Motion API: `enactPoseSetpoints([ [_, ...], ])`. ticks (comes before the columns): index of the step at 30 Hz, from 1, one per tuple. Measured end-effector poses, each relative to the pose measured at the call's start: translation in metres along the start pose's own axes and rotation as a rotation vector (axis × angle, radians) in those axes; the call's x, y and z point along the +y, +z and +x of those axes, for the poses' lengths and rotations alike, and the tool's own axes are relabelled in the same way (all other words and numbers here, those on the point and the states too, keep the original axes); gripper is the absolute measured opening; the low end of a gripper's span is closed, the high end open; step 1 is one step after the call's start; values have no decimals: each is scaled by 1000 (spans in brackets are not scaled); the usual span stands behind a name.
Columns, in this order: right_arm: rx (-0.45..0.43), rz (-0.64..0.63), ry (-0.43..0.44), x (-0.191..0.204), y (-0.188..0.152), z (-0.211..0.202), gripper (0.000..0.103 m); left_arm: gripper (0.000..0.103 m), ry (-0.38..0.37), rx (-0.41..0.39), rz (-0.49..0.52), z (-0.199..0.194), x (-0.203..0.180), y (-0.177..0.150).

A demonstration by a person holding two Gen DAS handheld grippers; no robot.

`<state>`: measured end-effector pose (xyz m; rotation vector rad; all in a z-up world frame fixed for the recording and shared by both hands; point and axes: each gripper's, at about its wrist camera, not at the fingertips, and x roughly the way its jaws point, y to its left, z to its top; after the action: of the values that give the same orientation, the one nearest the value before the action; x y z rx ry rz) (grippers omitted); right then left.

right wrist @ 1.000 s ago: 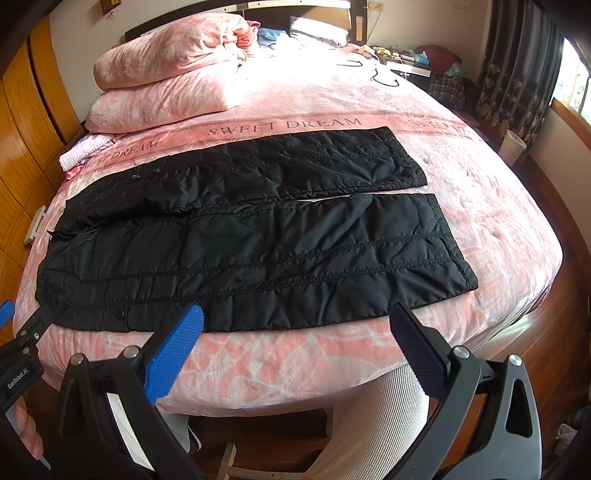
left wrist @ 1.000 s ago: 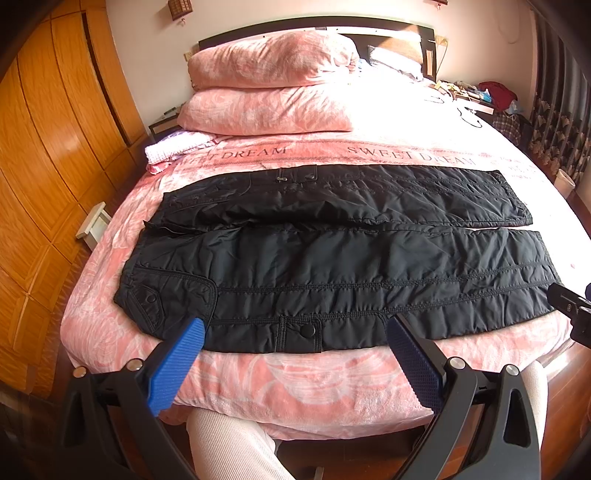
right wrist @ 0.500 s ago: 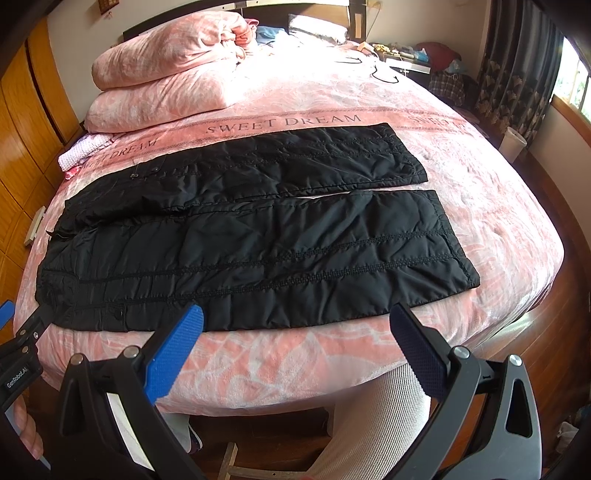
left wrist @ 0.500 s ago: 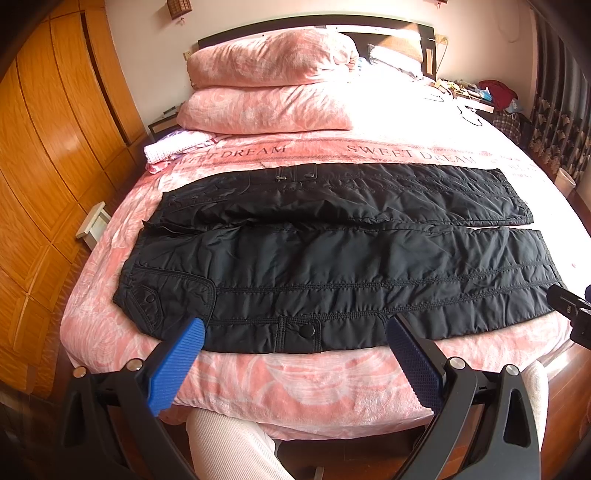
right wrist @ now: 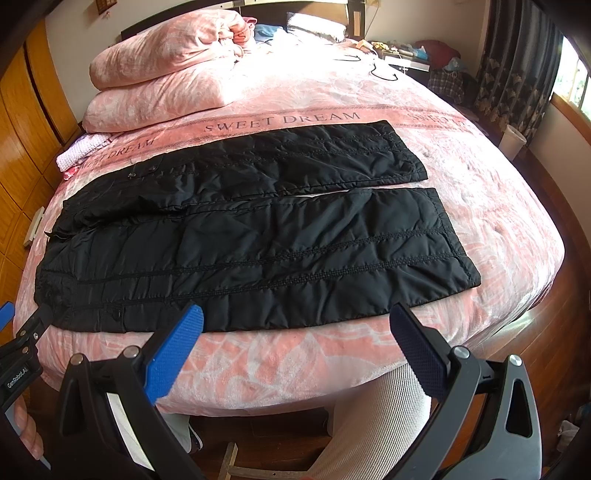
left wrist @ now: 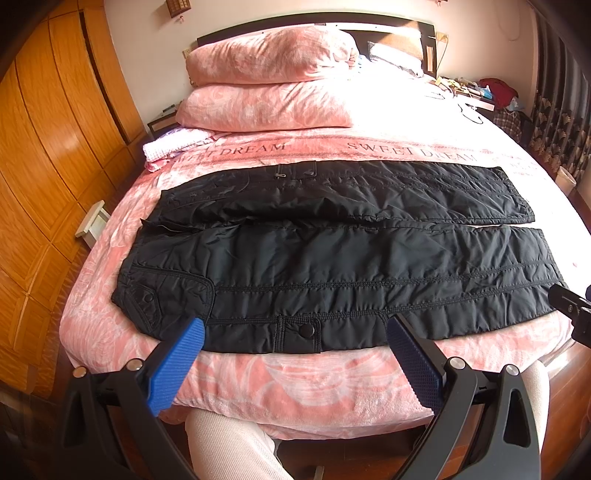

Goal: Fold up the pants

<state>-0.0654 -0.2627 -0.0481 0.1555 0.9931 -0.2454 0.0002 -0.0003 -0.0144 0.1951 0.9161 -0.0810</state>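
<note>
Wood-panelled wardrobe doors (left wrist: 40, 155) fill the left of the left wrist frame, and a bed (left wrist: 295, 384) covered in a pink spread printed "SWEET DREAM" takes up the middle. Two pink pillows (left wrist: 266, 85) are stacked at upper centre against a dark headboard (left wrist: 391, 27), with a cluttered nightstand (left wrist: 480, 94) and patterned curtains (left wrist: 554, 122) at upper right. Black quilted pants (left wrist: 332, 258) are laid flat across the spread — waistband at the left of the frame, leg hems at the right, the two legs side by side. Their near edge lies just inside the bed's front edge; bare spread is seen beyond the far leg and past the hems. At the bottom of the frame the left gripper (left wrist: 295, 354) is held spread wide with nothing between its blue pads, just short of the near leg. In the right wrist frame the right gripper (right wrist: 295, 343) is likewise spread and empty — near the front bed edge, with wooden floor (right wrist: 554, 332) at lower right.
</note>
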Motion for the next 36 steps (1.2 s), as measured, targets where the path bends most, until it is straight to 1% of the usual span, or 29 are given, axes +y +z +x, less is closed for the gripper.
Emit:
enactPoseSetpoints([
  [25,10,-11,8,6,7,7,101,100,2,8,3,5,-1,2],
  [28,17,-9,23,6,7,9,101,100,3,17,5,11,-2,6],
  [31,27,0,56,5,8,13,101,100,2,26,5,15,-3,6],
  [33,33,0,83,5,10,15,101,100,-12,39,2,19,-3,7],
  [36,32,-22,119,3,19,21,101,99,-88,75,-14,30,0,12],
])
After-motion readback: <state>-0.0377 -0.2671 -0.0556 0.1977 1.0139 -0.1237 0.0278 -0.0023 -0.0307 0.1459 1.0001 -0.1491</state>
